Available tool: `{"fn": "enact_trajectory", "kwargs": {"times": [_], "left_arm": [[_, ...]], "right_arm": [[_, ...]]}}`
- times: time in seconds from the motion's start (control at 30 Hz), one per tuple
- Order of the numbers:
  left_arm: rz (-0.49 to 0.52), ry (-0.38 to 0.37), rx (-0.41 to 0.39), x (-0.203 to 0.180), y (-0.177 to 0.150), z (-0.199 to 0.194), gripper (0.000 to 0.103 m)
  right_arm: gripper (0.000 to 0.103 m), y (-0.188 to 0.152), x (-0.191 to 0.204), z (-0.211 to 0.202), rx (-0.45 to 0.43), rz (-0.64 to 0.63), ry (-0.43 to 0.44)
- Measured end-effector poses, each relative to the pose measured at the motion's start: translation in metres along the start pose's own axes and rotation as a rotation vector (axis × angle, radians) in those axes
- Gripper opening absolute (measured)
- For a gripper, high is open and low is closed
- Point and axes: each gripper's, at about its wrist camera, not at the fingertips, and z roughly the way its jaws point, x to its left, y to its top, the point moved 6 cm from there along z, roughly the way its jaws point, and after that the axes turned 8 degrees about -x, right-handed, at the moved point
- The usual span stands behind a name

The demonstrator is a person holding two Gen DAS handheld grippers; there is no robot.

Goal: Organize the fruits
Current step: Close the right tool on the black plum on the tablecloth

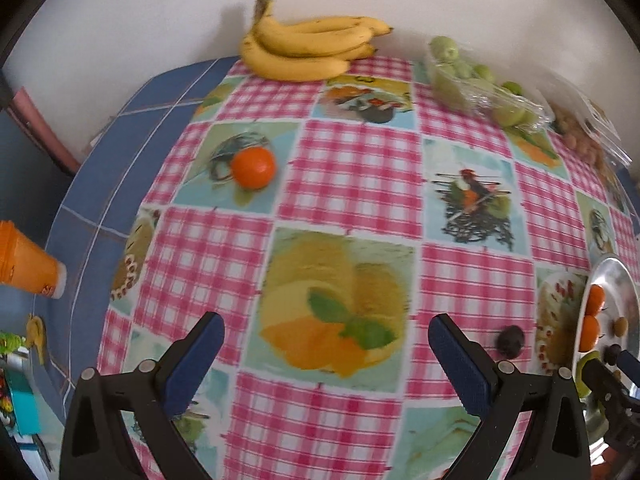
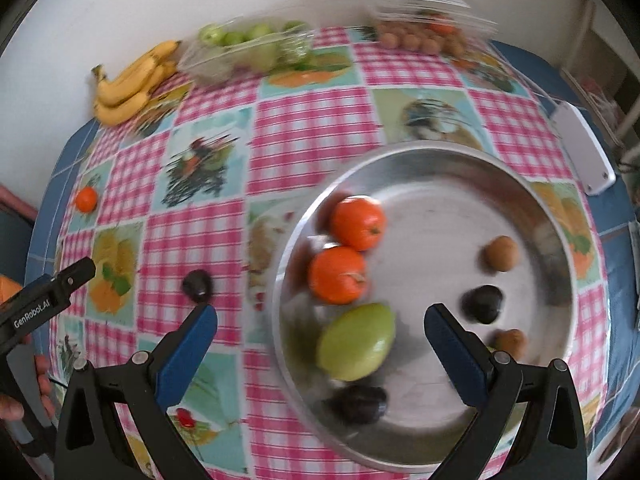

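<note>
Your right gripper (image 2: 320,332) hung wide open and empty over the steel plate (image 2: 440,184), with the green fruit (image 2: 356,342) between its fingers. Your left gripper (image 1: 326,340) was also open, empty; the loose orange (image 1: 254,168) sat well ahead-left, and the dark plum (image 1: 510,340) just right of its right finger.

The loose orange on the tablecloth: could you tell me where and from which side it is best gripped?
Grip the orange across its widest middle, coming from above. It is round, sits alone on the tablecloth, and nothing crowds it. The open left hand-held gripper faces it.
</note>
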Motion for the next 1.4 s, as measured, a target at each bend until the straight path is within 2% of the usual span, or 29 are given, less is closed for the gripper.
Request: {"fn": "enact_trajectory", "kwargs": {"times": [0.37, 0.7, 1.1, 1.23, 1.4], "left_arm": [[-0.066, 0.002, 0.008, 0.030, -0.002, 0.002, 0.103], [-0.065, -0.028, 0.018, 0.033, -0.001, 0.013, 0.103], [-0.110, -0.051, 0.038, 0.040, -0.006, 0.026, 0.103], [-0.140, -0.071, 0.012, 0.041, -0.003, 0.027, 0.103], [-0.151, -0.105, 0.021, 0.042, -0.003, 0.032, 0.103]], "right_arm": [[0.103, -0.005, 0.045, 0.009, 0.014, -0.051, 0.080], [0.103, 0.013, 0.064, 0.008, -0.046, -0.040, 0.109], [0.103, 0.008, 0.092, 0.030, 0.025, -0.083, 0.120], [0.102, 0.003, 0.096, 0.040, 0.049, -0.105, 0.115], [0.097, 0.000, 0.098, 0.047, 0.072, -0.106, 0.121]]}}
